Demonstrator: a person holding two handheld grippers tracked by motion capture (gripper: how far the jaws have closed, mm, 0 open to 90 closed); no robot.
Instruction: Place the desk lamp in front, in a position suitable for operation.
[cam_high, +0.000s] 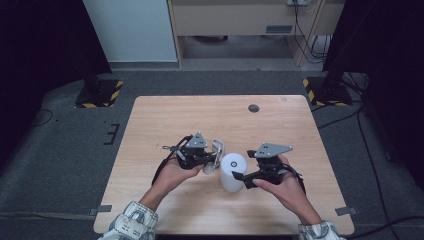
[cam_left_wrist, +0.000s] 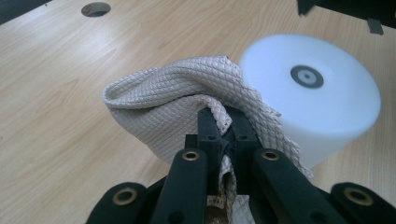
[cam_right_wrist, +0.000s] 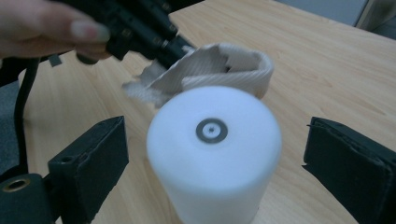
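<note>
A white cylinder (cam_high: 233, 171) with a small grey ring on its flat top stands upright near the middle of the wooden table (cam_high: 165, 120). In the right gripper view the white cylinder (cam_right_wrist: 215, 154) stands between the jaws of my right gripper (cam_right_wrist: 215, 163), which are open wide with a gap on each side. My left gripper (cam_left_wrist: 223, 122) is shut on a beige quilted cloth (cam_left_wrist: 173, 105), held bunched just left of the white cylinder (cam_left_wrist: 317, 93). From above, my left gripper (cam_high: 214, 159) and the cloth (cam_high: 216, 151) sit left of the cylinder, my right gripper (cam_high: 241, 176) right of it.
A round cable hole (cam_high: 253, 108) lies in the table near its far edge. Black stands with yellow-striped bases (cam_high: 100, 92) flank the table's far corners. The person's hand (cam_right_wrist: 51, 28) on the left gripper is seen at the upper left of the right gripper view.
</note>
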